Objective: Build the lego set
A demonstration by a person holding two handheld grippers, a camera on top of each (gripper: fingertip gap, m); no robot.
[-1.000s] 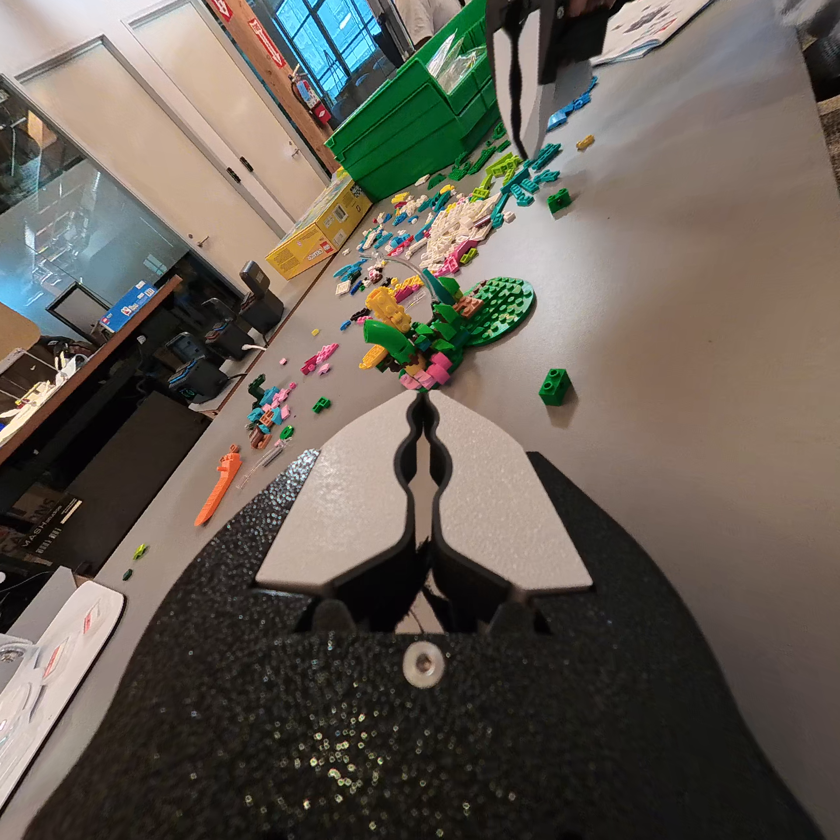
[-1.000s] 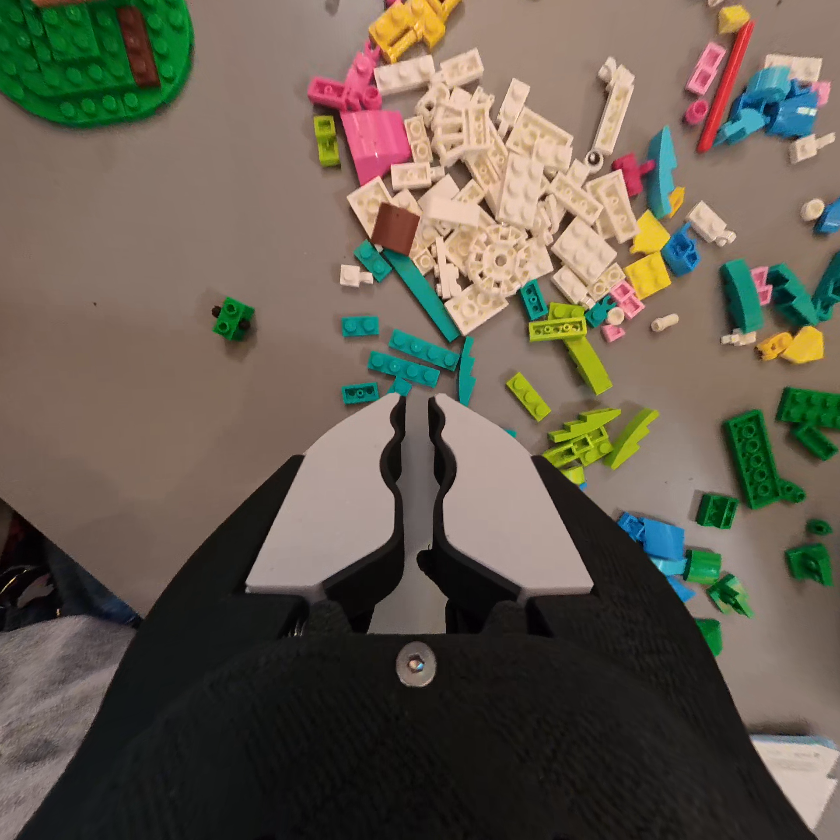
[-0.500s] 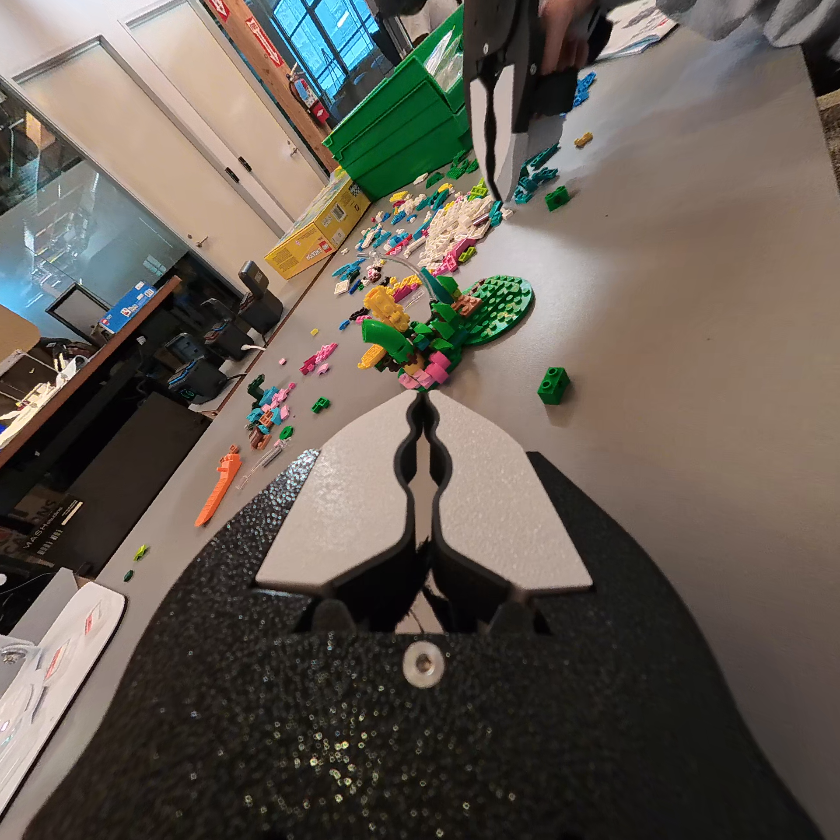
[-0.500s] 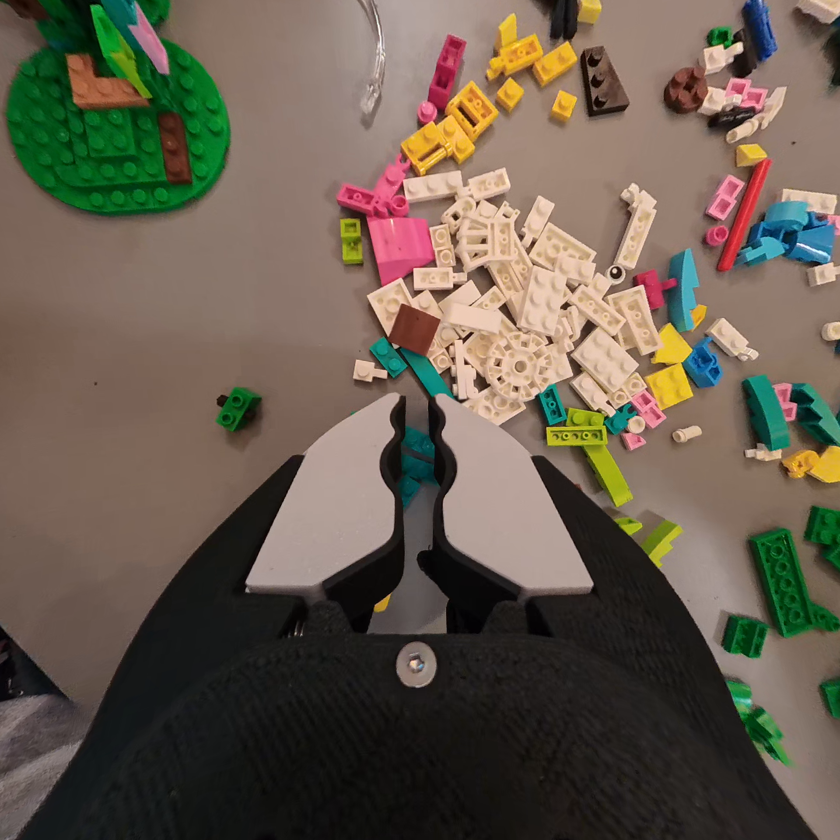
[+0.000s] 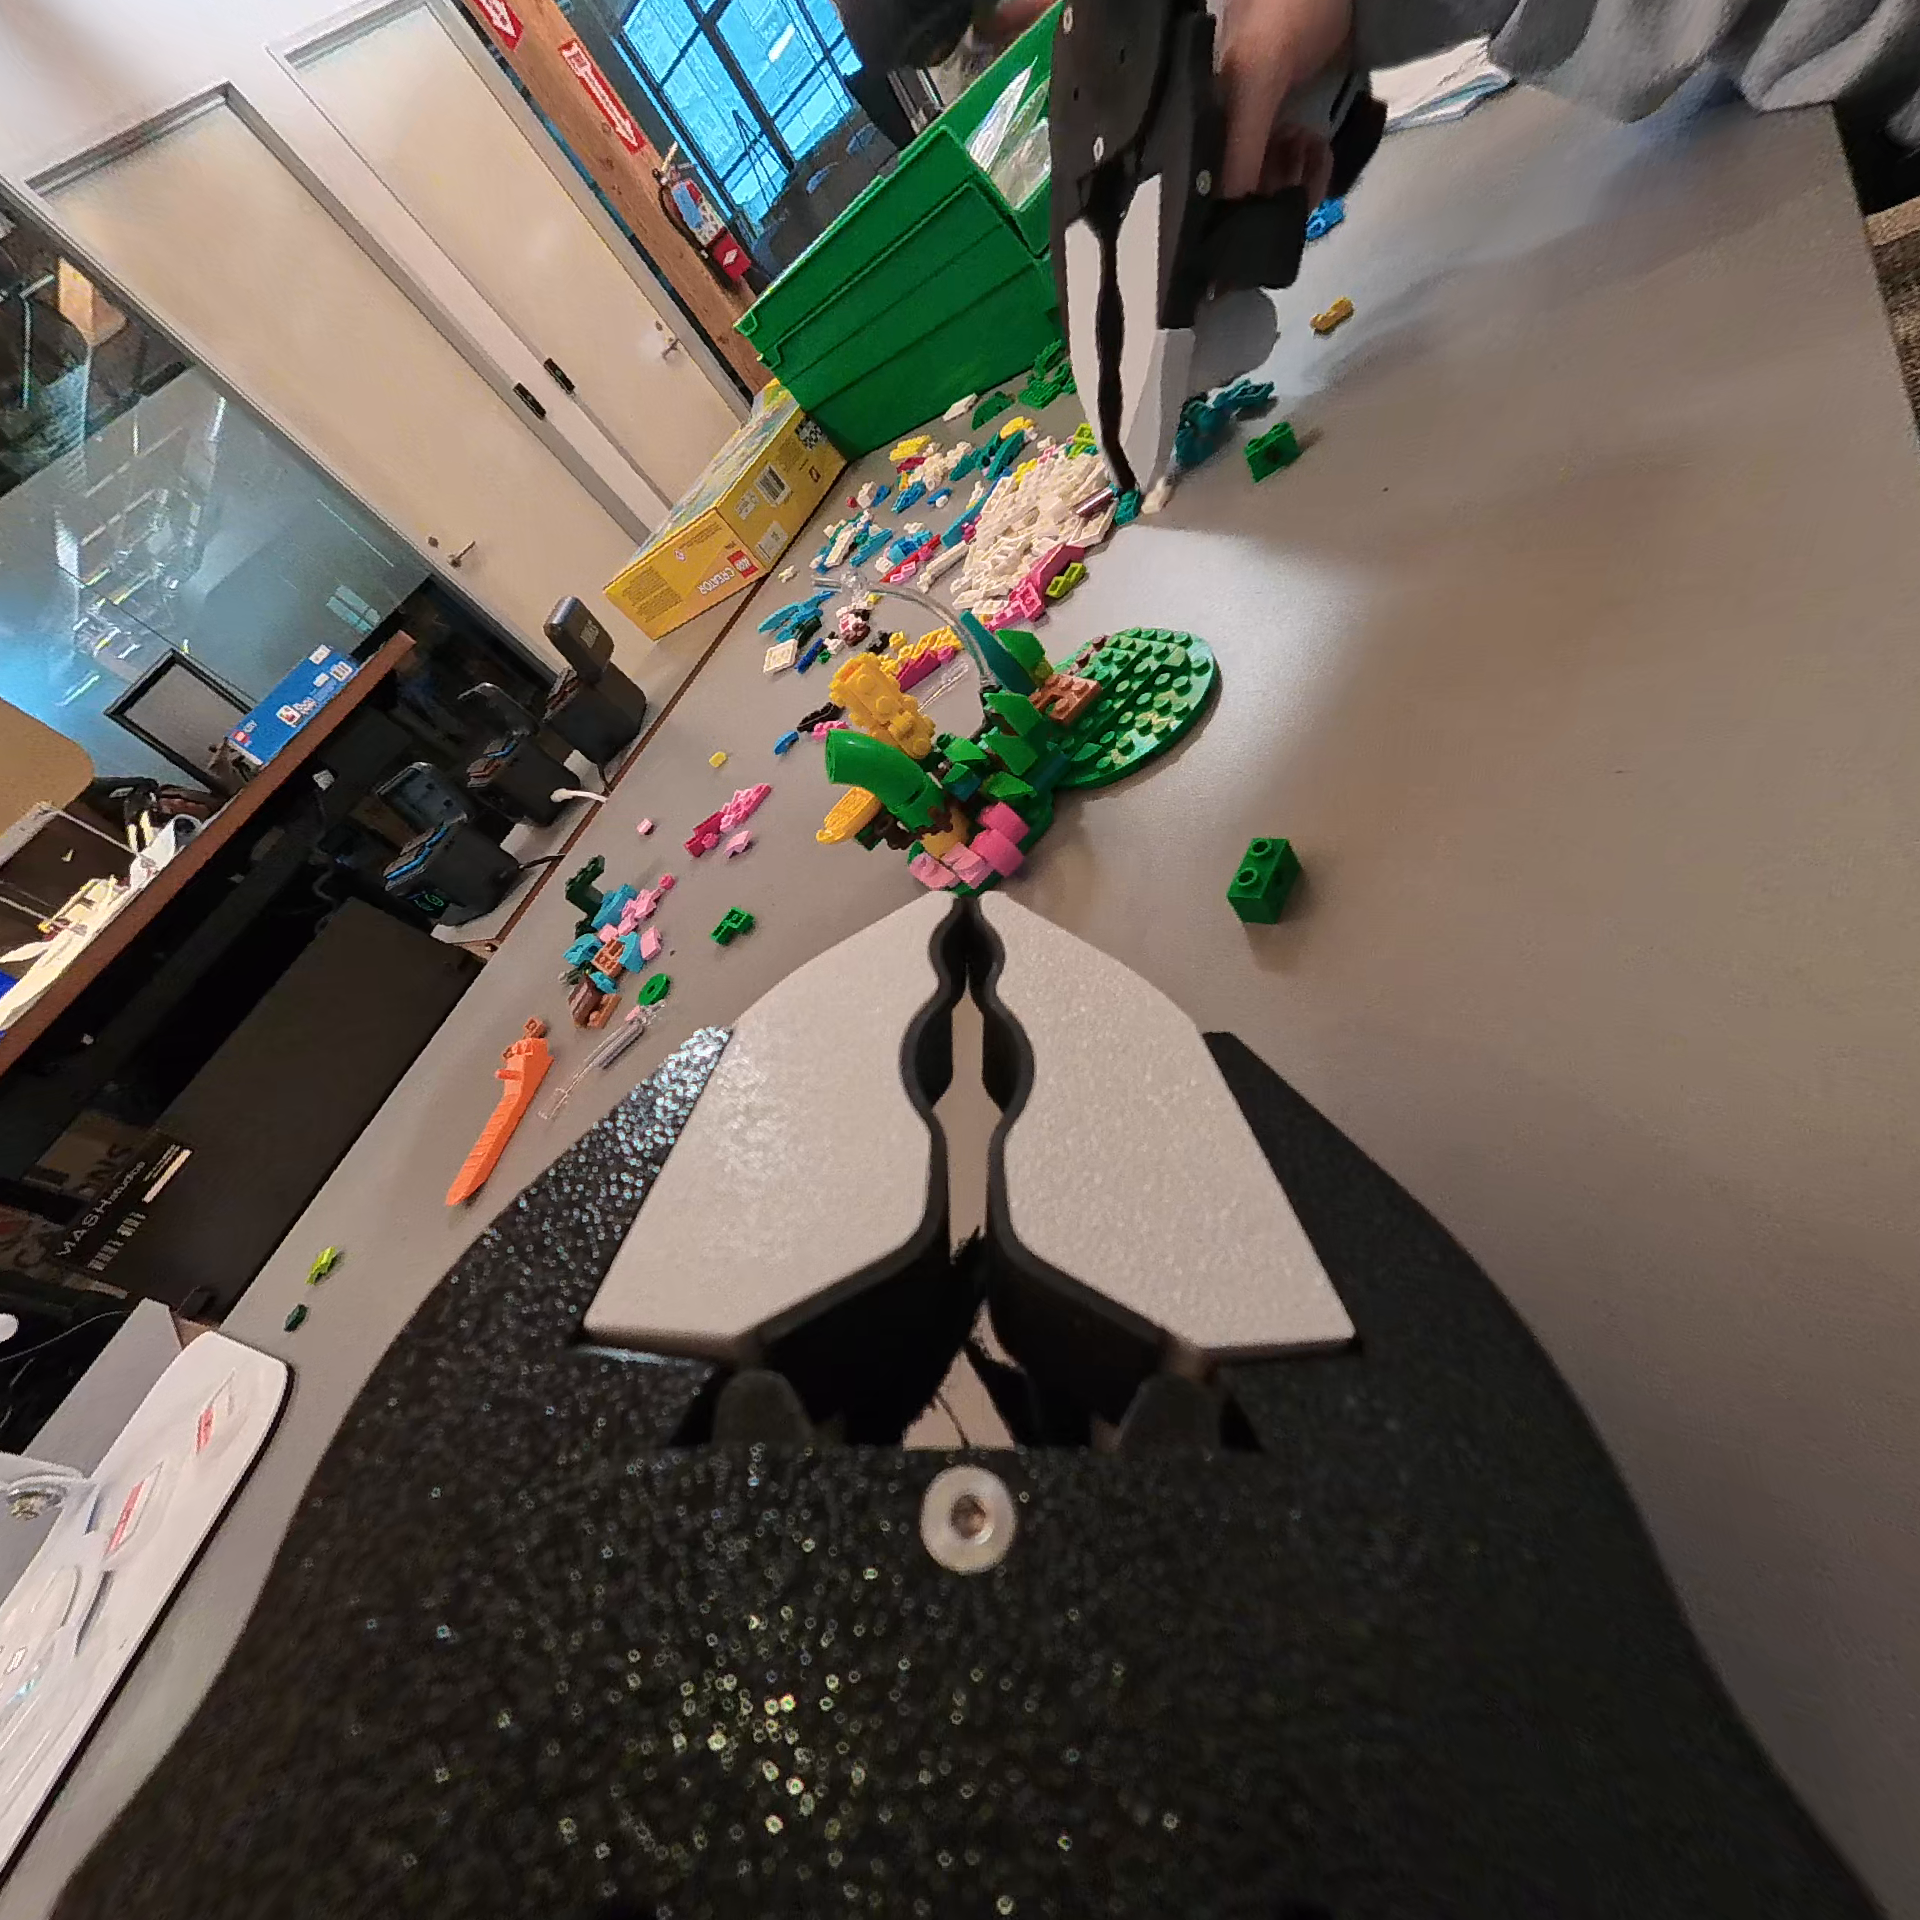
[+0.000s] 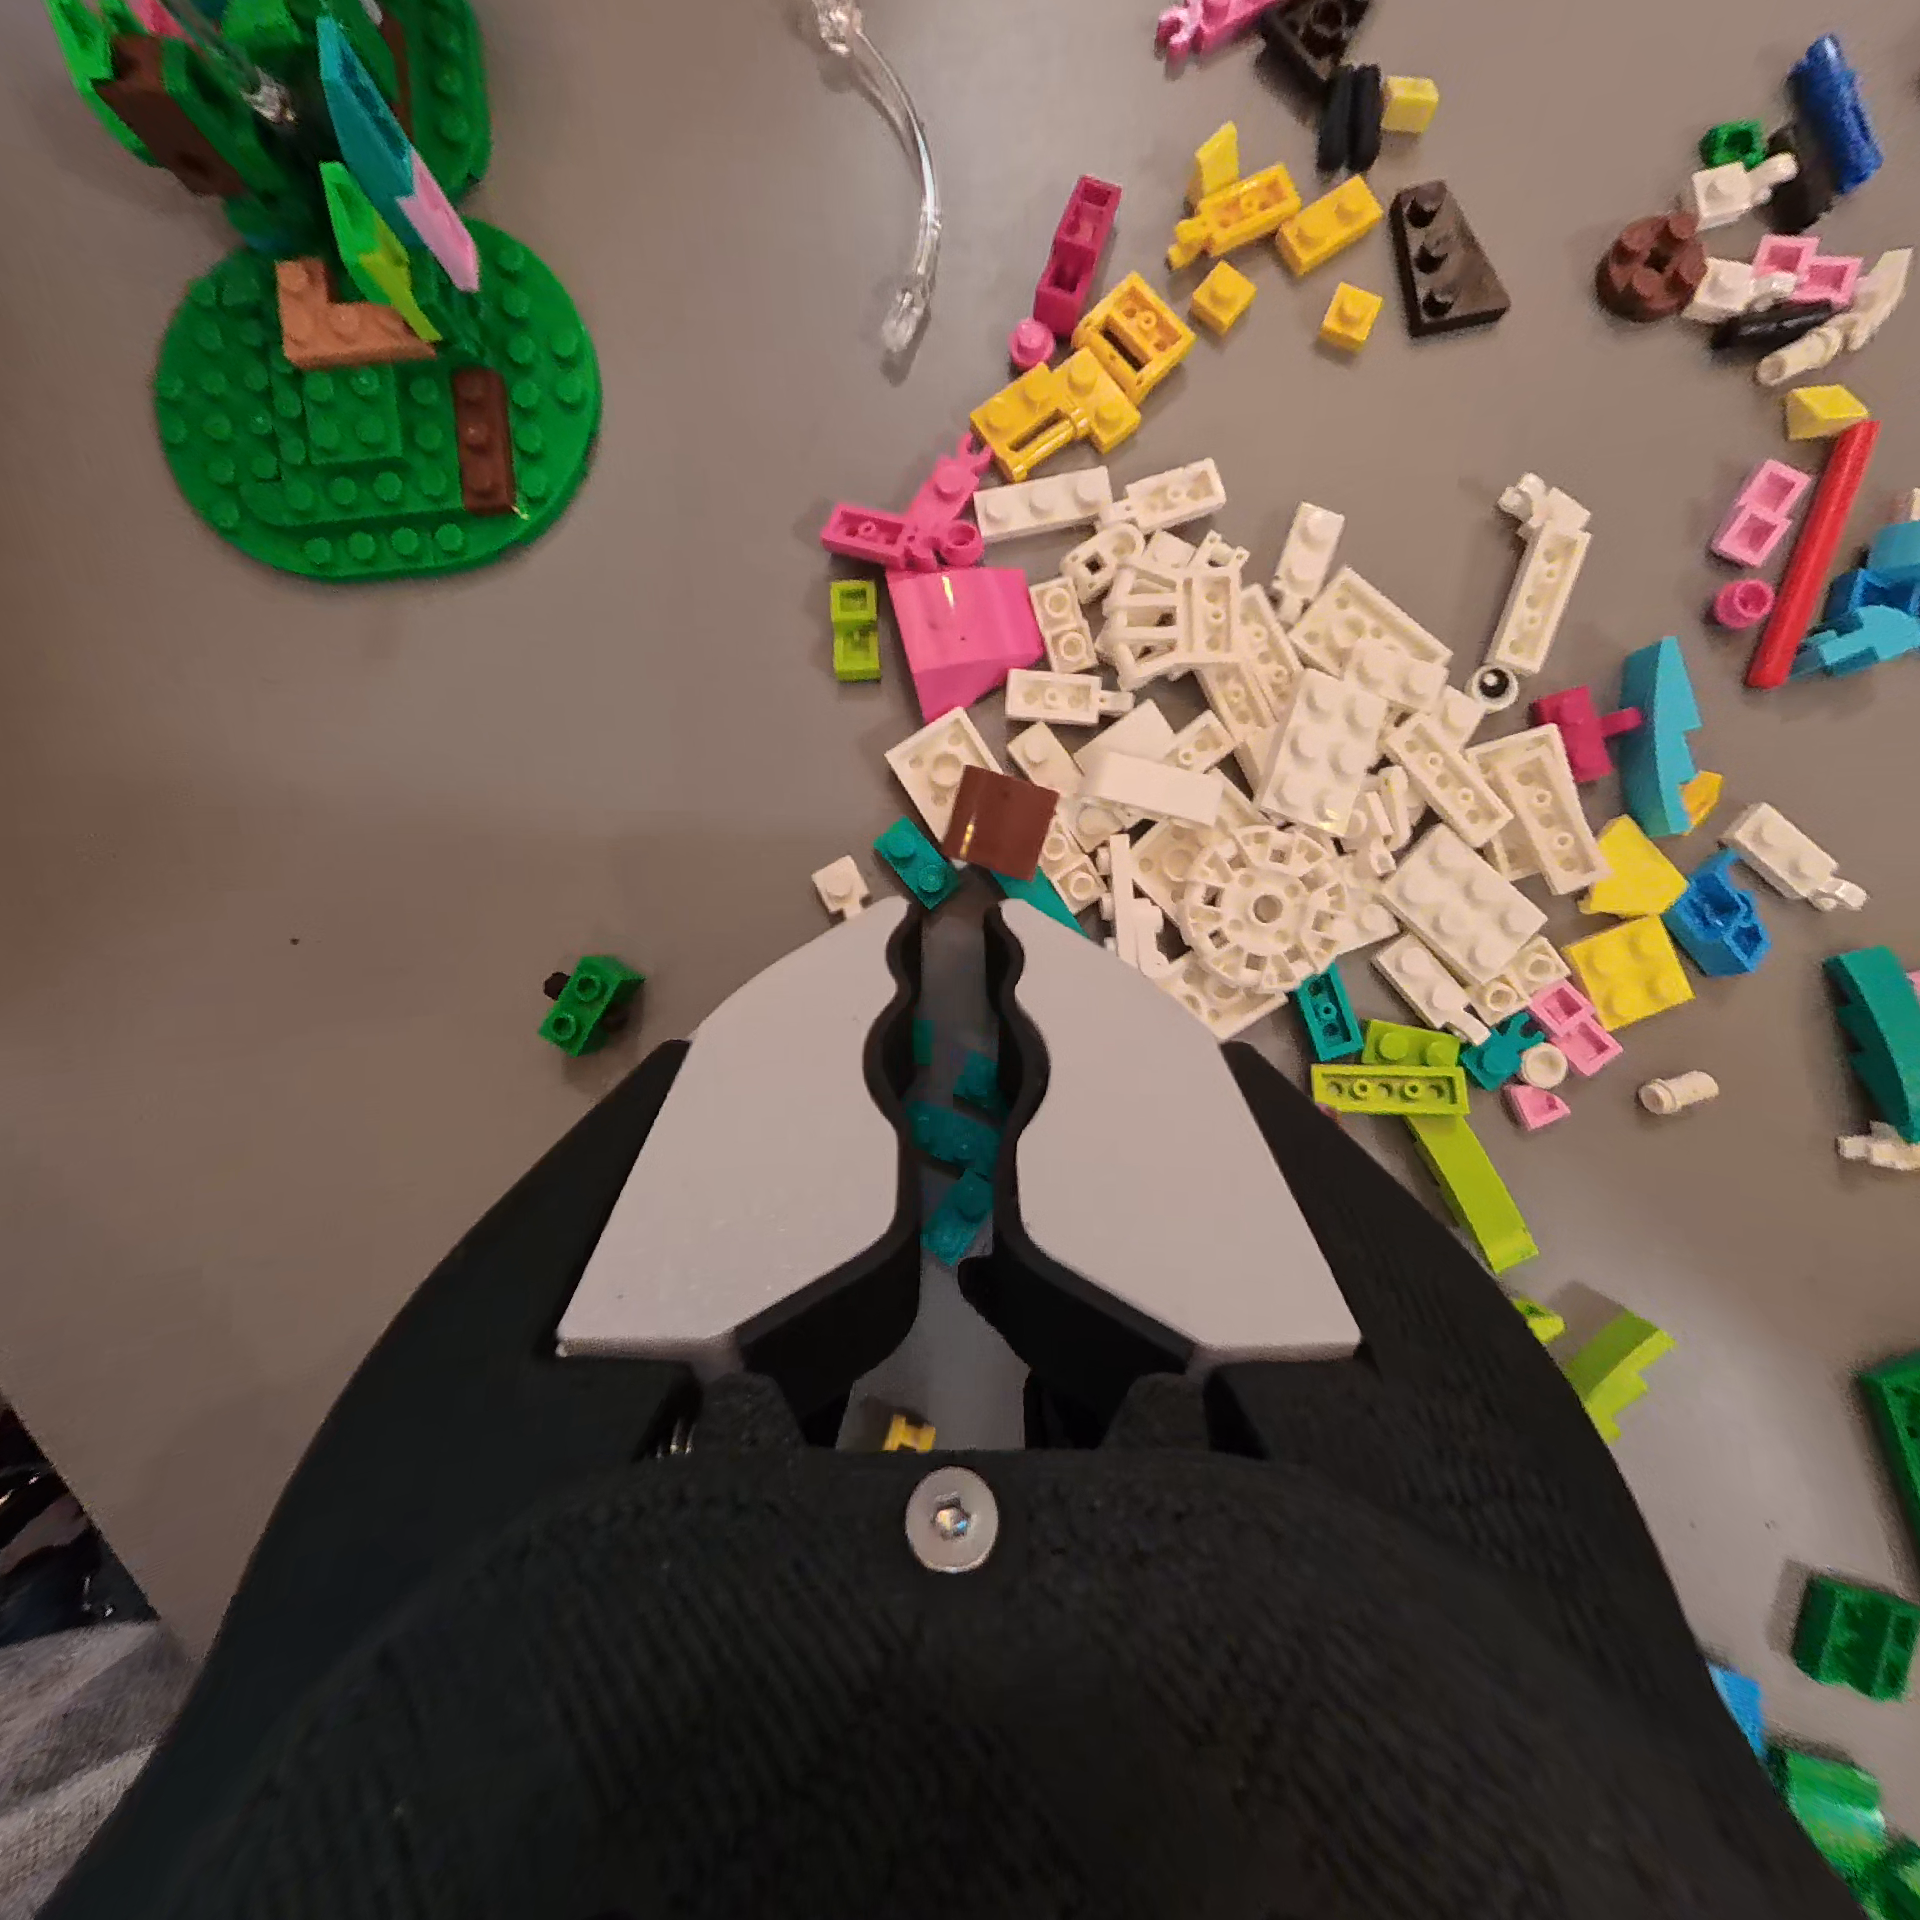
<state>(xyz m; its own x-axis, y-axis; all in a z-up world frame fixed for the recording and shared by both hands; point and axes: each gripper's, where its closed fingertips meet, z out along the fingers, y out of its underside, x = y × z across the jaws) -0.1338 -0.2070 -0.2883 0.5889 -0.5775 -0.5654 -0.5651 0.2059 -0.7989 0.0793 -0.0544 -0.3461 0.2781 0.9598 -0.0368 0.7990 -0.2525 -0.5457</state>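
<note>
Grey table [image 5: 1558,727], strewn with small plastic building bricks. Left gripper [image 5: 966,914]: low and level over the table, fingertips closed together on nothing, pointed toward a brick plant model [image 5: 935,790] on a round green studded base [image 5: 1143,696], close in front but apart from it; loose green brick [image 5: 1262,878] off to its right. Right gripper [image 6: 961,920]: held nose-down by a hand [image 5: 1262,114], narrowly parted with nothing between the pads, tips at the near edge of a heap of white pieces [image 6: 1278,748], probably so placed for reaching single pieces at the margin. Nearest its tips: teal plate [image 6: 914,857], brown tile [image 6: 1000,819] and small white plate [image 6: 842,883]; further teal pieces visible on the table through the gap. Sorted-looking colour clusters about: yellow bricks [image 6: 1091,395], pink slope [image 6: 961,639], lime pieces [image 6: 1392,1086]. Behind, along the table: stacked green bins [image 5: 914,301], yellow box [image 5: 727,540], orange separator tool [image 5: 504,1112].
</note>
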